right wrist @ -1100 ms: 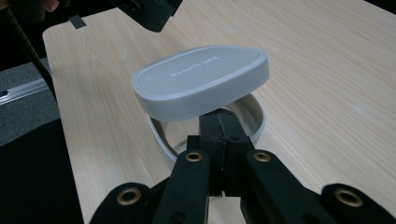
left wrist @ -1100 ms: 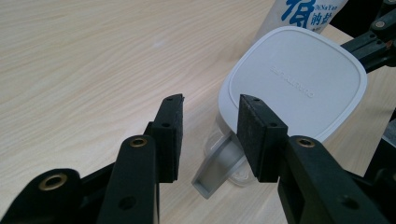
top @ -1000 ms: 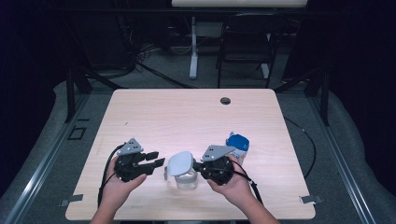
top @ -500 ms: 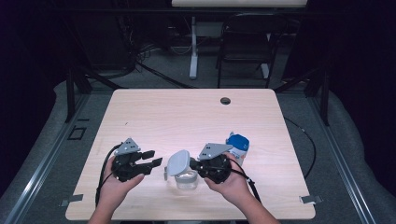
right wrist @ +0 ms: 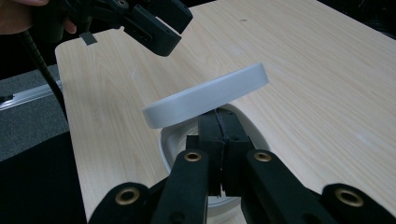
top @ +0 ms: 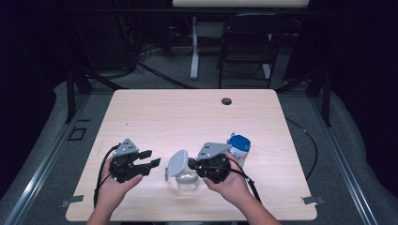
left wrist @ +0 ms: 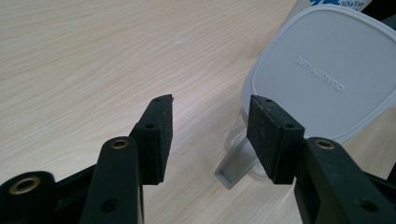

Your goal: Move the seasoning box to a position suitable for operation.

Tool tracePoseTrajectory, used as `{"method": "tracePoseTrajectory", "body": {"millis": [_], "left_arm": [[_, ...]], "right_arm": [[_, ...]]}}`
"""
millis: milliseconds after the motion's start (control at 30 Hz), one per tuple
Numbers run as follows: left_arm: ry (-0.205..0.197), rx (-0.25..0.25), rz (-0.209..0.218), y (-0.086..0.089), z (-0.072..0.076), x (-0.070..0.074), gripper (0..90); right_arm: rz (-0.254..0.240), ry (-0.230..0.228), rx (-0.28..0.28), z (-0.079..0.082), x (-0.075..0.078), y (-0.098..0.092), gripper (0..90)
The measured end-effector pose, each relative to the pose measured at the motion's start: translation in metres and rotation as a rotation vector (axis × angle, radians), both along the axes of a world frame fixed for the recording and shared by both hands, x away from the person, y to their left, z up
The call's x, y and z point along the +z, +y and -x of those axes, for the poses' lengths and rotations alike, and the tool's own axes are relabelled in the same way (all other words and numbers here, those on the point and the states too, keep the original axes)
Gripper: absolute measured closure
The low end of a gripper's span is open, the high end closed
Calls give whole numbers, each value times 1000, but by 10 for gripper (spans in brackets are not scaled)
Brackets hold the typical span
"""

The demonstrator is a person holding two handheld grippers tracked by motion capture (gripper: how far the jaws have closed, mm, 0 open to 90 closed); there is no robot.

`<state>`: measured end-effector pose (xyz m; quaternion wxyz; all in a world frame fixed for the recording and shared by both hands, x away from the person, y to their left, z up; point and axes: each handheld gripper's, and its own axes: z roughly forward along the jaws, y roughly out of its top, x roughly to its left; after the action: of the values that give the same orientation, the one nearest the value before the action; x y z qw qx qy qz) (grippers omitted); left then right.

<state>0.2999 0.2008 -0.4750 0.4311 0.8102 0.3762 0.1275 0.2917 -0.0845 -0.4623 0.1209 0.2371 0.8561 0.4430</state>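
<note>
Nearest the table's front edge, a clear container (top: pixel 186 180) is seen between the two hands, resting on the wooden table (top: pixel 197 117). A grey lid (top: pixel 178 162) is held tilted above the container's left rim, raised on edge; in the right gripper view the lid (right wrist: pixel 205 95) is seen slanting over the container's open mouth (right wrist: pixel 170 140), and whether its low edge touches the rim cannot be told. The right gripper (top: pixel 191 164) is clamped shut, its jaws pressed together at the lid's underside edge (right wrist: pixel 219 116), so the lid is gripped by a thin part of it. The left gripper (top: pixel 151 159) is held just left of the lid, jaws spread with nothing between the pads; its jaws have just been opening. In the left gripper view the gap between the pads (left wrist: pixel 161 135) is seen empty over bare table, with the lid (left wrist: pixel 327 74) and a grey tab (left wrist: pixel 233 165) beyond the right-hand pad. Against the earlier frames, the left gripper is now seen apart from the lid, where a second ago its tips were at the lid's edge; the lid's tilt and the right gripper's place are little changed. Just behind the right hand (top: pixel 230 183), a white bottle with a blue cap (top: pixel 239 146) is seen upright. Far back, a dark round hole (top: pixel 226 101) is seen in the table top.
</note>
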Motion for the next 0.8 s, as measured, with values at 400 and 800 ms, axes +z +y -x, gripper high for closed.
{"method": "tracePoseTrajectory", "body": {"millis": [400, 800], "left_arm": [[-6, 12, 5, 4, 1, 1, 513], [-5, 21, 18, 9, 1, 2, 513]], "right_arm": [[0, -3, 8, 0, 2, 5, 898], [-2, -14, 22, 0, 7, 11, 898]]}}
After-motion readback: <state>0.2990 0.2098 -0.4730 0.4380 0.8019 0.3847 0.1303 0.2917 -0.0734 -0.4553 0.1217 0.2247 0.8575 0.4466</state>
